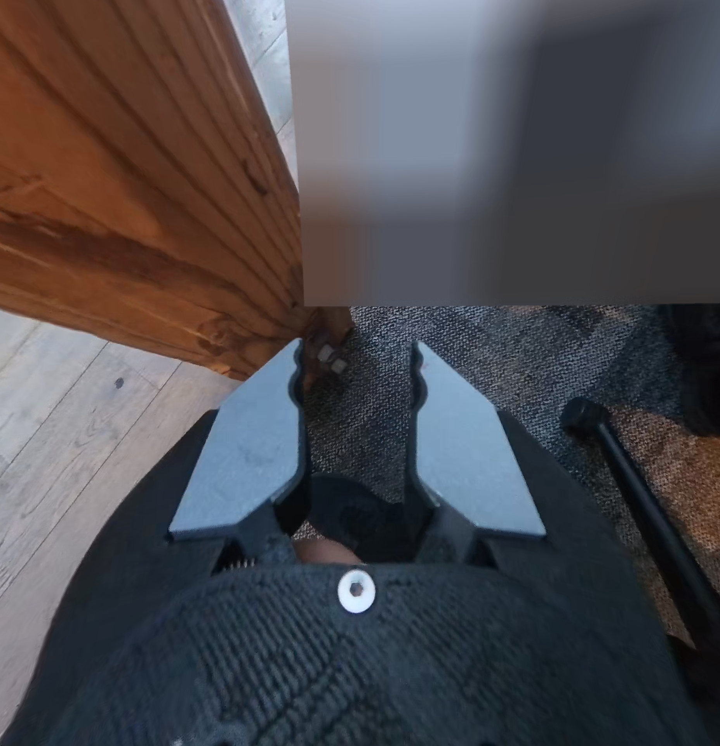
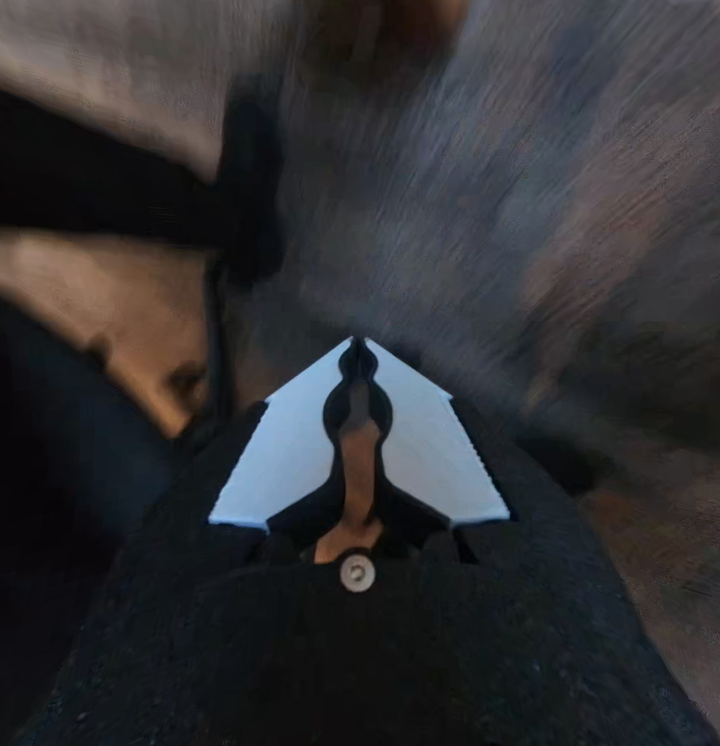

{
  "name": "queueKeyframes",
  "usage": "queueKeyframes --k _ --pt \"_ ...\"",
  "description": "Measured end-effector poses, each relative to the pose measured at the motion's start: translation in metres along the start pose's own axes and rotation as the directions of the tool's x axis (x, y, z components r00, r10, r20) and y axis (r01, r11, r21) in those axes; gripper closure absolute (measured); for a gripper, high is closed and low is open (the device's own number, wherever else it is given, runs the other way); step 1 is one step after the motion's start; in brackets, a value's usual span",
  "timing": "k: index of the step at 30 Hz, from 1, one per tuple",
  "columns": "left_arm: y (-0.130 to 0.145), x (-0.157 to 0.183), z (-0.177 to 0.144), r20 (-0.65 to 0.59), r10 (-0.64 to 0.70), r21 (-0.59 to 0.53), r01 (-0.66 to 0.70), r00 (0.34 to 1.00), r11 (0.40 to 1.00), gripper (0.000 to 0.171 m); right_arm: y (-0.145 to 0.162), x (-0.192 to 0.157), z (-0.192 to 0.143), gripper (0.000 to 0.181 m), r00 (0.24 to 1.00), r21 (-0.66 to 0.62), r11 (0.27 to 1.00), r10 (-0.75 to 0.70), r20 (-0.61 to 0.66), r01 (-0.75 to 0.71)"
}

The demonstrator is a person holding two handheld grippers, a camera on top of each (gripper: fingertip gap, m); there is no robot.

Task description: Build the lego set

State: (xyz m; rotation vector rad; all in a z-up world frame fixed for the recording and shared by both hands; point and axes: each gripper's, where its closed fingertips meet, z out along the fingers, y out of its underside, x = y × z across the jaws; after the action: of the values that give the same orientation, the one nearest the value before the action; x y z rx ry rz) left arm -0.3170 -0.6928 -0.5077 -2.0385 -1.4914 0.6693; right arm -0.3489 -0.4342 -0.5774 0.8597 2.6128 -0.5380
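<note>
Lego pieces are nowhere in either view, so no brick, plate or set can be placed or counted: zero visible. Judgement: the build is not under way at this moment; this looks like a setup or travel phase, with neither tool near a work surface top.

Left gripper (image 1: 356, 355) points down at the floor, fingers (image 1: 249, 444) spread wide apart with nothing between them. Beyond the tips: a brown wooden table (image 1: 128, 181) edge on the left side, its leg foot (image 1: 330, 335) near the tips with two small grey bolt heads (image 1: 330, 359) on it. Grey plank floor (image 1: 68, 424) on the left, speckled grey and brown carpet (image 1: 491, 363) on the right. One black rod with a rubber foot (image 1: 584, 415) rests on the carpet, right of the gripper. One dark shape (image 1: 705, 363) at the right edge, cannot tell what.

Right gripper (image 2: 359, 339) has fingers closed together, tips touching, holding nothing visible. Whole right wrist view is heavily motion-smeared; only a black bar shape (image 2: 108, 189) on the left and blurred carpet (image 2: 511, 202) read at all.

Counts: grippers two, table one, bolt heads two, rod one, lego zero.

Next move, as I judge it: raise both tools to the tabletop, find the pieces, and open the right one before any pick. Risk: the blur suggests fast swinging, which could clip the table edge.
</note>
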Motion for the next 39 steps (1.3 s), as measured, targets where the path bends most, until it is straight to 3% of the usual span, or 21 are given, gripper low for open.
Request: queueKeyframes --k 1,2,5,10,18,23,29,32,39 --pt "-0.001 0.002 0.003 -0.001 0.009 -0.011 -0.009 1.000 1.000 0.122 0.037 -0.018 0.019 0.181 0.990 -0.211 0.977 0.057 0.129 -0.029" --pt "-0.002 0.004 0.006 -0.005 0.013 -0.018 -0.014 1.000 1.000 0.122 0.059 -0.035 0.028 0.181 0.967 -0.313 0.948 0.124 0.222 -0.050" --pt "-0.010 0.015 0.012 -0.051 0.006 -0.015 -0.006 0.999 1.000 0.122 0.089 -0.050 0.040 0.181 0.952 -0.442 0.897 0.130 0.279 0.007" --pt "-0.008 0.028 0.024 -0.097 0.034 -0.053 -0.039 0.995 0.998 0.122 0.088 -0.073 0.035 0.181 0.912 -0.468 0.877 0.097 0.398 0.111" --pt "-0.003 0.042 0.037 -0.176 0.044 -0.104 -0.063 0.983 0.993 0.124 0.148 -0.098 0.016 0.181 0.841 -0.643 0.682 0.074 0.535 0.349" --pt "-0.009 0.048 0.044 -0.225 0.069 -0.093 -0.092 0.972 0.991 0.125 0.165 -0.110 0.012 0.181 0.832 -0.663 0.618 0.025 0.554 0.423" --pt "0.003 0.047 0.063 -0.268 0.225 -0.111 -0.262 0.937 0.959 0.125 0.184 -0.123 0.003 0.181 0.858 -0.719 0.529 -0.033 0.513 0.450" --pt "0.009 0.064 0.075 -0.349 0.314 -0.098 -0.368 0.883 0.925 0.125 0.184 -0.136 0.005 0.181 0.869 -0.705 0.553 -0.076 0.489 0.445" --pt "-0.004 0.115 0.082 -0.458 0.535 0.055 -0.579 0.710 0.814 0.126 0.181 -0.162 0.020 0.181 0.924 -0.642 0.719 0.000 0.384 0.267"
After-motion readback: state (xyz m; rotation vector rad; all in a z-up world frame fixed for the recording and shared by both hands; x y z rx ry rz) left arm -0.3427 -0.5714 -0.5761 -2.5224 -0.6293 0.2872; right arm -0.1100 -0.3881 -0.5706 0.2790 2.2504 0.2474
